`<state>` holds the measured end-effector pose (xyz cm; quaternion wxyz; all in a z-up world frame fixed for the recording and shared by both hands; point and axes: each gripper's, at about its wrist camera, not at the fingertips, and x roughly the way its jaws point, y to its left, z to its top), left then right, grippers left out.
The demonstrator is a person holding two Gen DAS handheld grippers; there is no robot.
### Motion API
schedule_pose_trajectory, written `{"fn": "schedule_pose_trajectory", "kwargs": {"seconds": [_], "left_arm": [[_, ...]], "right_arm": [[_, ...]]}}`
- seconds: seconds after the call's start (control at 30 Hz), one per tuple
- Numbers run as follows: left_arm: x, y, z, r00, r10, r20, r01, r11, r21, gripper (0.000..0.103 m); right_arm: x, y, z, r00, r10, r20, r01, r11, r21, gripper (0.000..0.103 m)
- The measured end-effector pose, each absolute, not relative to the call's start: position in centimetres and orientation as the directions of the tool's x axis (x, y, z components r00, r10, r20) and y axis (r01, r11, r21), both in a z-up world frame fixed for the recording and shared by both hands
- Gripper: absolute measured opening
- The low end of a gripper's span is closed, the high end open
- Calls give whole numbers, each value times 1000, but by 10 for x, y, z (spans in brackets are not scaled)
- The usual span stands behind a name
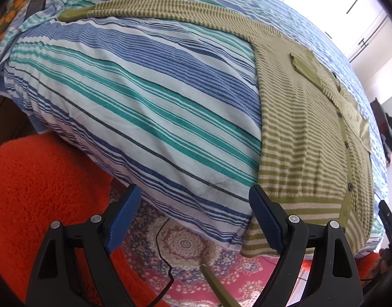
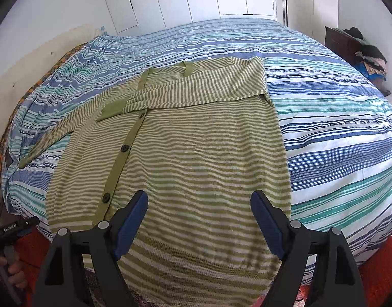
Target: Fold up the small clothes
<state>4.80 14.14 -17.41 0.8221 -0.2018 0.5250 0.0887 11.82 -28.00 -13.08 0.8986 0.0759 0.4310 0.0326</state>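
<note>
— Green-and-cream striped cardigan [image 2: 196,158], flat on the blue-striped duvet [image 2: 336,133], hem hanging over the near edge. One sleeve [image 2: 175,94] folded across the chest; the other [image 1: 149,7] stretched out sideways.

— And the tongs?

— Left gripper [image 1: 194,206] wide apart, empty, above the duvet just beside the hem. Right gripper [image 2: 199,209] spread wide, hovering over the lower front, gripping nothing.

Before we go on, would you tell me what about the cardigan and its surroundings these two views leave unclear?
- Cardigan hem: right wrist view, hidden where it drapes over the bed edge, behind the open right gripper.
- Cardigan's far side: left wrist view, compressed at the fisheye rim.
- Pile on the dresser: right wrist view, too small to identify.
- Olive strip between the open left gripper fingers: cut off by the bottom edge.
</note>
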Motion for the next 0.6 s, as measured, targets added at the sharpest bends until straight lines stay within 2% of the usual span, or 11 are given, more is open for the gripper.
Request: {"fn": "schedule_pose_trajectory", "kwargs": {"seconds": [0.3,0.5,0.6], "left_arm": [[45,143,-173,435,-66,-898,-350,906,-236,87],[44,187,-167,474,-173,-863,-430,810,-398,87],[58,233,-156,532,-158,-832,-481,752,-451,87]], "right_arm": [[104,-237,-125,652,155,-742,-151,986,74,82],[97,-228,-123,658,170,-734,-191,980,56,82],[98,-227,-121,663,173,-729,-197,979,53,82]]}}
